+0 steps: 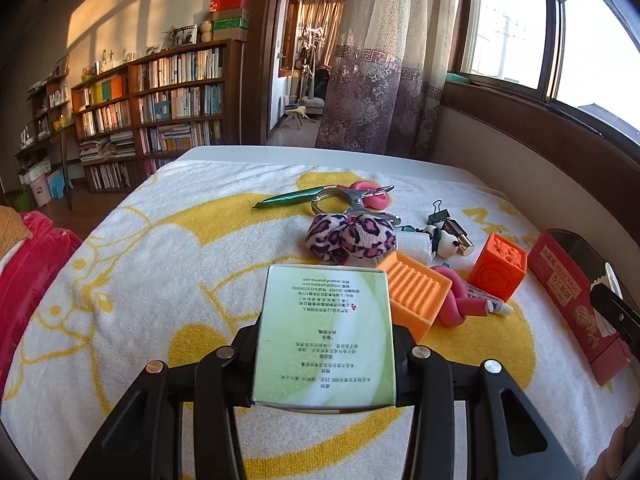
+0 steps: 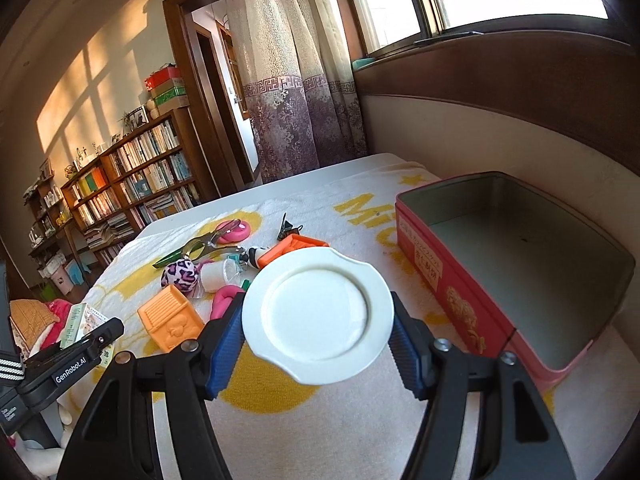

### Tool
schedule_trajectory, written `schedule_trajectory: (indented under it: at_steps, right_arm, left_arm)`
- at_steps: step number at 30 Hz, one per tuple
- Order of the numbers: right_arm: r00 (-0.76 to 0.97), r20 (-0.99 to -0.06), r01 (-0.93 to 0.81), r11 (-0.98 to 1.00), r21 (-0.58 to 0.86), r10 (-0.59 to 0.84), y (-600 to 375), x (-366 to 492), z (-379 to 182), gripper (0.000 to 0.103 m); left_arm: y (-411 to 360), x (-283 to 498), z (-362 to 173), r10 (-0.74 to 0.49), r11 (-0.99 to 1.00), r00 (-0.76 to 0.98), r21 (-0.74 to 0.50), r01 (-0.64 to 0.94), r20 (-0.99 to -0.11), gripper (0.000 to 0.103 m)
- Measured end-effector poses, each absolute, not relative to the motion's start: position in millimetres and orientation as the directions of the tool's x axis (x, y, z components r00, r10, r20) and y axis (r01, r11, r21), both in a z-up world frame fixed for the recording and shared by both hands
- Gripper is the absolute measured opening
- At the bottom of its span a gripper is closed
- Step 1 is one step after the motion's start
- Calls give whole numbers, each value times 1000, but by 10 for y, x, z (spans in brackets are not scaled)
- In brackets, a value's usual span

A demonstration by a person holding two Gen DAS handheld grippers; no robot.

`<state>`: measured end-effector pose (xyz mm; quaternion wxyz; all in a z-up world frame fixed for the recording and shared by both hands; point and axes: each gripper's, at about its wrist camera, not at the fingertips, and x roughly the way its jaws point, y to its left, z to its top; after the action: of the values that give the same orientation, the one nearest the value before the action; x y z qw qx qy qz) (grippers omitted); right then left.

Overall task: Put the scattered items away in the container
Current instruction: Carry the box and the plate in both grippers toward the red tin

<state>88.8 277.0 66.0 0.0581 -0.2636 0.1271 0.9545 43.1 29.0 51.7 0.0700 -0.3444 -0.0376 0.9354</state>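
Container: one red tin [image 2: 480, 276], lidless, nothing inside, at the worktop's right edge by the wall; in the left wrist view its far end runs out of frame.
Left gripper [image 1: 325, 344]: jaws pinching one green carton [image 1: 324, 332], which hides their pads.
Right gripper [image 2: 318, 316]: jaws pinching one white plate [image 2: 318, 314] by its rim, held above the towel [image 2: 360, 420] just left of the tin.
Scattered pile: two orange blocks [image 1: 416, 300] [image 1: 498, 262], one leopard-print scrunchie [image 1: 350, 240], one green pen [image 1: 286, 199], one metal clamp [image 1: 352, 200], one black binder clip [image 1: 436, 214], one panda figure [image 1: 444, 242]; the pink pieces overlap, count unclear.
Open room: bare towel left of the pile and in front of both grippers.
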Motion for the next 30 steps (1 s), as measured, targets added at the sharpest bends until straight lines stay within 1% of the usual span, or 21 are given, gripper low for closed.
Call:
schedule_trajectory:
  at_steps: [7, 13, 17, 21, 26, 30]
  right_arm:
    - [-869, -480, -258, -939, 228, 122, 3125, 1030, 845, 70]
    - [-855, -473, -353, -906, 234, 211, 3510, 1098, 948, 70]
    - [-829, -486, -418, -884, 211, 276, 3748, 1118, 979, 70]
    - [-796, -516, -480, -850, 217, 317, 4004, 1126, 946, 70]
    - [-761, -548, -535, -814, 228, 347, 4260, 1153, 900, 70]
    - [-744, -556, -559, -801, 215, 371, 4369, 1137, 871, 70]
  left_arm:
    - [590, 463, 597, 210, -977, -739, -113, -180, -640, 46]
    - [914, 473, 784, 282, -956, -730, -119, -268, -622, 46]
    - [1188, 500, 938, 344, -931, -718, -124, -342, -605, 46]
    - [1443, 517, 1021, 394, -907, -694, -132, -401, -602, 46]
    - [1706, 511, 1075, 430, -885, -667, -138, -445, -608, 46]
    - [1891, 535, 1139, 456, -868, -659, -133, -479, -598, 46]
